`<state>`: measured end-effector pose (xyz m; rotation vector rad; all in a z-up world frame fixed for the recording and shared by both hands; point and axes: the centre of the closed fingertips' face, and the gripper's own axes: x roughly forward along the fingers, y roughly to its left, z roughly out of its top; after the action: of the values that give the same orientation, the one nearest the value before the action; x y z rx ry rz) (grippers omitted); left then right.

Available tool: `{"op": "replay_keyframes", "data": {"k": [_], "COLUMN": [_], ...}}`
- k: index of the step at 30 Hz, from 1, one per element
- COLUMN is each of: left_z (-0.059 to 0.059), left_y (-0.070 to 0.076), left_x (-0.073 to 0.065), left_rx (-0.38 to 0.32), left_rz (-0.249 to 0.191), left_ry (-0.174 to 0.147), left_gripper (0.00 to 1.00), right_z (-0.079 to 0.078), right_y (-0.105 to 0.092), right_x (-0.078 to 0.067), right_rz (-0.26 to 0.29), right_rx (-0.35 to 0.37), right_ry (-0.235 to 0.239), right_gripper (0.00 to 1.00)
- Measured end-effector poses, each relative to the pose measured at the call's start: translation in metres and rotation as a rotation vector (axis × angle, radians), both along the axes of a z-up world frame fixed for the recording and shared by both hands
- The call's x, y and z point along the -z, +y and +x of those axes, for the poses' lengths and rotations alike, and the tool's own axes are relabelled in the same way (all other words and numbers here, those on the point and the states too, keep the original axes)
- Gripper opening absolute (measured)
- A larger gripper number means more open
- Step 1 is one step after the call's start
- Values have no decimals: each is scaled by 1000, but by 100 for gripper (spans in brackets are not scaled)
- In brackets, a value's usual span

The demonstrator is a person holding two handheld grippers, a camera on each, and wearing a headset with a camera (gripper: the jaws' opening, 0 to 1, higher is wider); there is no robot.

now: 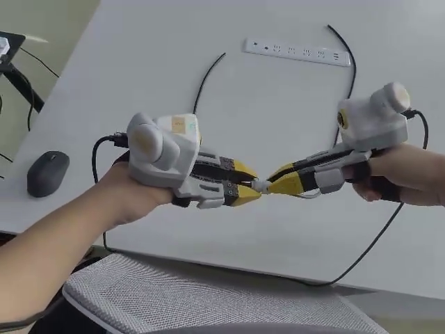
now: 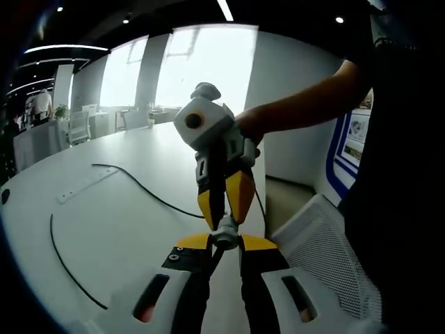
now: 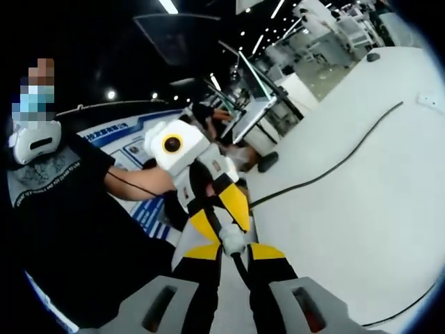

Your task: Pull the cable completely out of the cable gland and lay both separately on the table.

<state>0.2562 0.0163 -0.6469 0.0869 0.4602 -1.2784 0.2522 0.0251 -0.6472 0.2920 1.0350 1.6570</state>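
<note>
White table (image 1: 139,69) is sitting below as L gripper (image 1: 252,189) at 9 o'clock & R gripper (image 1: 273,182) at 3 o'clock are both clenching cable gland (image 1: 262,186).

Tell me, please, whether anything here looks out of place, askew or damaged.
Nothing stands out. The left gripper and right gripper meet tip to tip on the cable gland, held above the table; the power strip and mouse lie flat, undamaged.
</note>
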Motion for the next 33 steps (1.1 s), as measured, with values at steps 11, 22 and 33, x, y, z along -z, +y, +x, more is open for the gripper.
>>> {"op": "replay_keyframes", "data": {"k": [11,22,33], "left_z": [-2,-2,0], "left_y": [-3,-6,-3], "left_x": [0,3,5], "left_rx": [30,37,25], "left_rz": [13,8,-5], "left_ry": [4,45,90], "left_gripper": [15,15,15], "right_z": [-4,-5,-5], "right_y": [1,-2,-1], "right_x": [2,5,5], "right_rz": [-17,-43,-98], "right_rx": [-24,-55,-103], "right_ry": [2,-273,-607], "right_gripper": [8,7,7]}}
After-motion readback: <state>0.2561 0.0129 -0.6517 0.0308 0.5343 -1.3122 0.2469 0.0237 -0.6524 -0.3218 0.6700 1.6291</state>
